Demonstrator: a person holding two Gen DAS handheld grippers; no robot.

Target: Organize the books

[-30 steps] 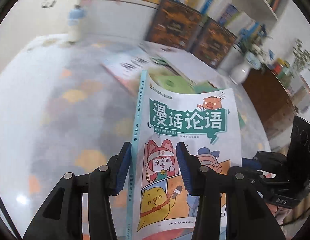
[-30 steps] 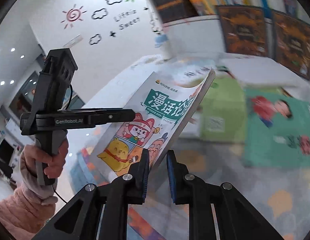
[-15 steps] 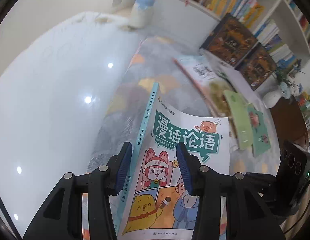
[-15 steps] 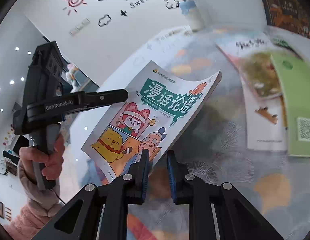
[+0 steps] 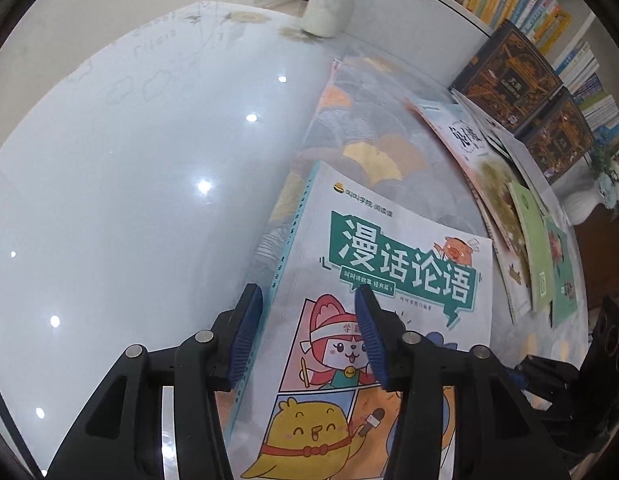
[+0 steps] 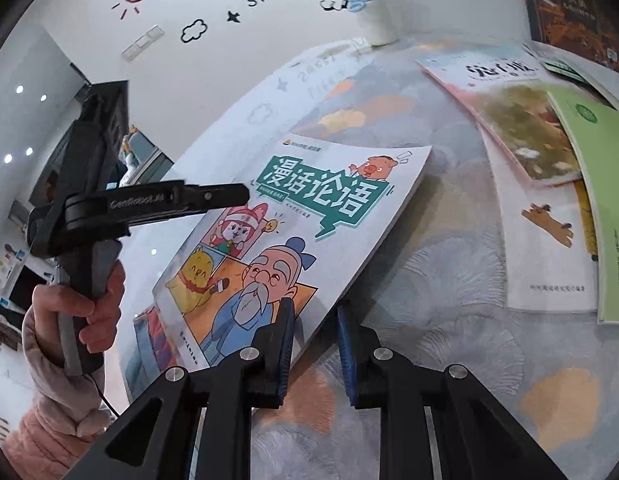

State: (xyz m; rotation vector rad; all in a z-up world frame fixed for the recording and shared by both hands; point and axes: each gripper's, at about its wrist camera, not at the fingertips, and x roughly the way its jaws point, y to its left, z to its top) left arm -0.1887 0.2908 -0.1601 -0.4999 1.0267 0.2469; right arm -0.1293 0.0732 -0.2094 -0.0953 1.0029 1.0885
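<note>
Glossy white worktop (image 5: 109,184) with a patterned mat carries a fan of thin paperbacks (image 6: 549,184) near the bookshelf. Both grippers hold the white cartoon-cover book (image 5: 389,280), low over the mat: left gripper (image 5: 307,332) astride its spine, jaws just widening; right gripper (image 6: 314,340) at its page edge, seemingly loosening. Released unevenly, the book could slap down askew.

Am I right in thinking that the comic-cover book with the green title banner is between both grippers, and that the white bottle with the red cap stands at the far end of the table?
Nearly: the white bottle has a light blue cap, not a red one, as the left wrist view shows. The rest holds: the comic-cover book sits between the fingers of the left gripper and the right gripper, and the bottle stands at the far end of the table.
</note>
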